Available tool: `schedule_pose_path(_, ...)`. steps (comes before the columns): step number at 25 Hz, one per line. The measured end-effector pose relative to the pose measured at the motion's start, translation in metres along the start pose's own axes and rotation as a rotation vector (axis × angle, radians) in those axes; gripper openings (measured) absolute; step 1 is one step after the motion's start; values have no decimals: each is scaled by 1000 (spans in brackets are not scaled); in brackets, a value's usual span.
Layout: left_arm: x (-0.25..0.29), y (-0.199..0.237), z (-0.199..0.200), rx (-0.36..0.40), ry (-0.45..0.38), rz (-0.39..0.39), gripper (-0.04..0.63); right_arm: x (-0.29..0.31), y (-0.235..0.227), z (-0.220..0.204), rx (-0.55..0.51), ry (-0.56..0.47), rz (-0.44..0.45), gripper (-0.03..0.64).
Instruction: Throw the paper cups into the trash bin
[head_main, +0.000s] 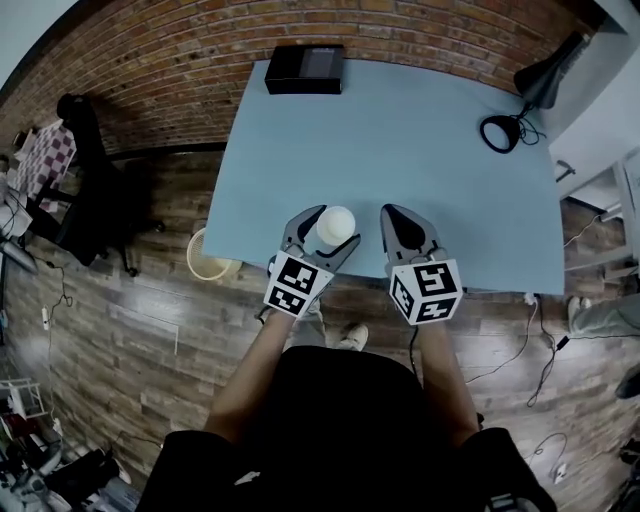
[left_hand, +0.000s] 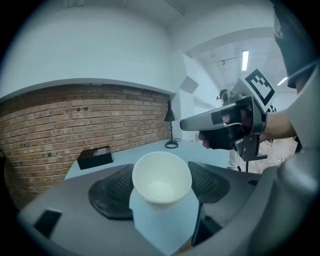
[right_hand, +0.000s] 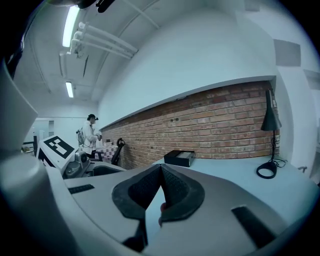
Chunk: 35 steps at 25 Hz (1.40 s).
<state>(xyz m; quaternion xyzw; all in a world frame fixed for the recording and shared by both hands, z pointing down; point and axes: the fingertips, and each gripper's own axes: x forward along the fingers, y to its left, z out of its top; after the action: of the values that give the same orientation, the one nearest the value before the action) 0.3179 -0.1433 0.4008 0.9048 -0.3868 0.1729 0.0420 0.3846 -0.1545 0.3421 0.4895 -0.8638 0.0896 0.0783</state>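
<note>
A person is standing at the near edge of a pale blue table (head_main: 400, 130), holding a two-jaw gripper in each hand. The left gripper (head_main: 325, 232) is clamping a white paper cup (left_hand: 161, 177) between its dark textured pads, one pad pressing on each side. The cup is lying tipped over in the grip, its open mouth facing back toward the person (the left gripper view is looking straight into its white inside). Gripper and cup are hovering over the table's near edge. The right gripper (right_hand: 161, 167) is hanging just beside it, over the same edge, its jaws meeting at the tips with no cup between them. The trash bin (head_main: 208, 258), round and pale, is sitting on the wooden floor by the table's left side, left of the held cup. A black box (head_main: 305, 69) is resting at the table's far edge by the brick wall, and a black desk lamp (head_main: 540, 80) is standing at the far right corner.
</note>
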Motion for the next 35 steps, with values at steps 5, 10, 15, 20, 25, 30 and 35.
schedule_pose_path(5,-24,7,-10,-63,-3,67,353,8,24,-4,-18,6,74,5)
schedule_pose_path(10,-55,17,-16,-98,-16,142,353,18,55,-5,-25,10,161,5)
schedule_pose_path(15,-85,30,-24,-134,-13,222,353,30,84,-8,-32,20,240,5)
schedule_pose_path(20,-116,42,-18,-167,-40,296,353,39,116,-9,-45,26,317,5)
schedule_pose_path(25,-144,56,-24,-185,-67,362,353,46,144,-8,-58,25,373,5)
schedule_pose_path(30,-168,66,-35,-207,-70,411,353,49,167,-10,-75,33,412,5)
schedule_pose_path(35,-192,79,-45,-221,-60,444,353,57,192,-9,-102,42,442,5)
